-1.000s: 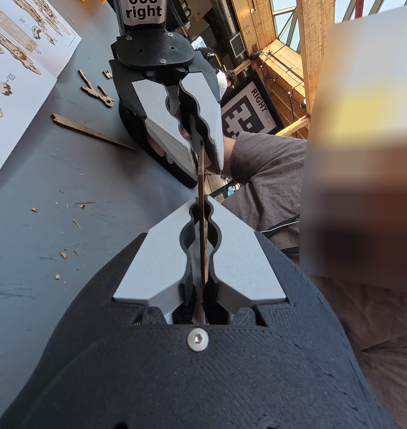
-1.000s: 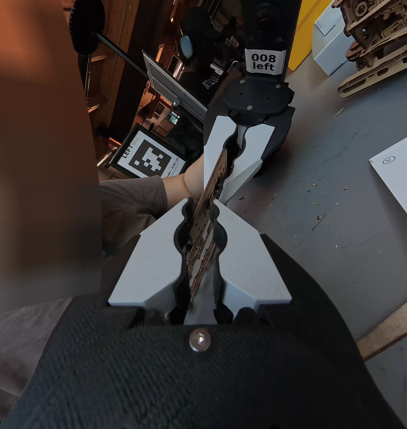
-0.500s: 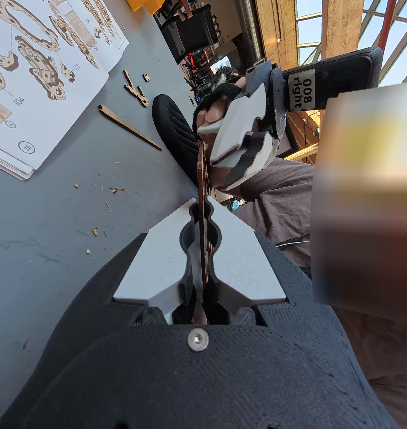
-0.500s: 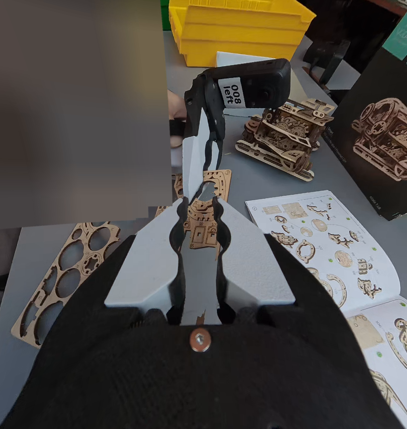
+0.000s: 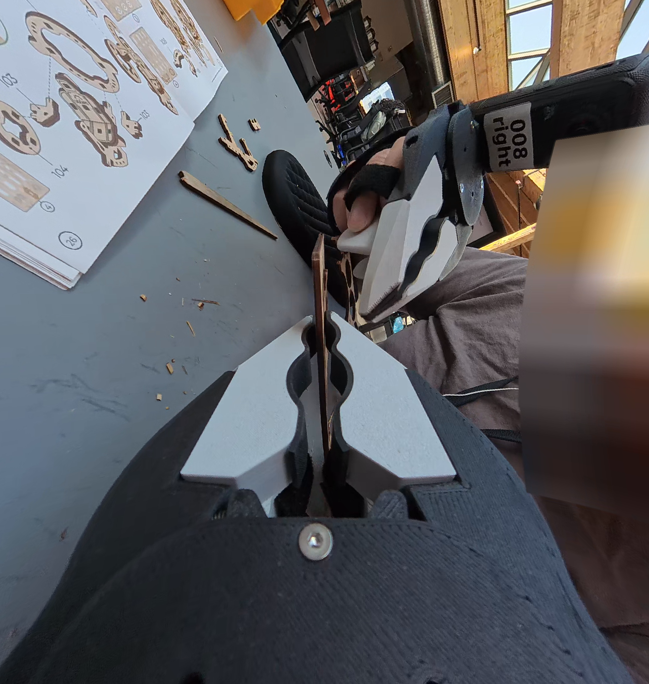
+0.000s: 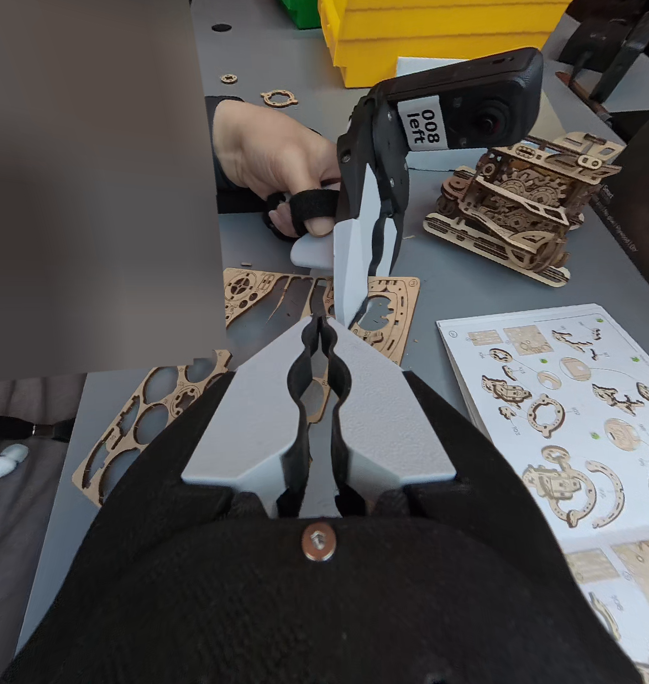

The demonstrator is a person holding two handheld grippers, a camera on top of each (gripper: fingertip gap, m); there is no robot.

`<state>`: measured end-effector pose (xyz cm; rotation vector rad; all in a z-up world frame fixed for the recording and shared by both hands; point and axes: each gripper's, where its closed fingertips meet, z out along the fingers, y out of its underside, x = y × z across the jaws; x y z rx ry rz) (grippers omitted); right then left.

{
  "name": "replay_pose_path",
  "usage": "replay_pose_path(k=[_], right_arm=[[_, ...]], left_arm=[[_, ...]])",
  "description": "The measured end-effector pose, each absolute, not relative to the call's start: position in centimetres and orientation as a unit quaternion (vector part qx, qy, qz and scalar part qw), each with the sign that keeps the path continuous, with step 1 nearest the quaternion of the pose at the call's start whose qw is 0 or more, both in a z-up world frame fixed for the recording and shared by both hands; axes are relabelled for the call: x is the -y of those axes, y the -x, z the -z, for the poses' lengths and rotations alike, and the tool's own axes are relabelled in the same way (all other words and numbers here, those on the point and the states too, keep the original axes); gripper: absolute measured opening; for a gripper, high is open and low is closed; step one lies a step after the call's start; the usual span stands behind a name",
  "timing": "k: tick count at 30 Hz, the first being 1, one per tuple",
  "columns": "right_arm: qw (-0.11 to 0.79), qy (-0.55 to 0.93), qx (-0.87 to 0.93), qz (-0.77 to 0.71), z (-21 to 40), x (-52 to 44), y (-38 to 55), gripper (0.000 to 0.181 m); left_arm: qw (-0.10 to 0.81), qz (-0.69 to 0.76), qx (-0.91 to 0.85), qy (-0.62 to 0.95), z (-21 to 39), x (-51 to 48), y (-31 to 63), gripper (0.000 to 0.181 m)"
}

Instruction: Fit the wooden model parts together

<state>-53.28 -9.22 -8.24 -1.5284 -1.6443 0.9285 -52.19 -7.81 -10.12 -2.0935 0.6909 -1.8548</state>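
My left gripper (image 5: 321, 318) is shut on a thin laser-cut wooden sheet (image 5: 320, 281), which I see edge-on, pointing away from me. In the right wrist view the same sheet (image 6: 393, 307) shows face-on with several cut-out holes, and the left gripper (image 6: 348, 318) clamps its middle. My right gripper (image 6: 321, 320) is shut with nothing visible between its fingers. Its tips sit just in front of the sheet's face. It also shows in the left wrist view (image 5: 371, 314), to the right of the sheet.
A second wooden sheet with round holes (image 6: 141, 399) lies at the table's near left edge. An assembled wooden model (image 6: 511, 207) stands at the back right. An open instruction booklet (image 6: 574, 407) lies on the right. Yellow bins (image 6: 426, 33) stand behind. A wooden strip (image 5: 223, 203) lies loose. Only a small space, under 4 cm, lies between the two pairs of fingers.
One second ago both grippers held the sheet end to end. My right gripper let go, swung round to face the sheet from its side, and has closed.
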Motion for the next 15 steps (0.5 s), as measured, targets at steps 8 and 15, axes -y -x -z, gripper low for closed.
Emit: replay_pose_path(k=[8,15], right_arm=[[0.316,0.662,0.55,-0.4,8.0,5.1,52.1,0.042],[0.078,0.612,0.436,-0.655,7.1,7.6,52.4,0.014]], left_arm=[[0.136,0.646,-0.261,0.704,9.5,8.4,51.9,0.0],[0.157,0.657,-0.272,0.686,8.3,8.4,51.9,0.0]])
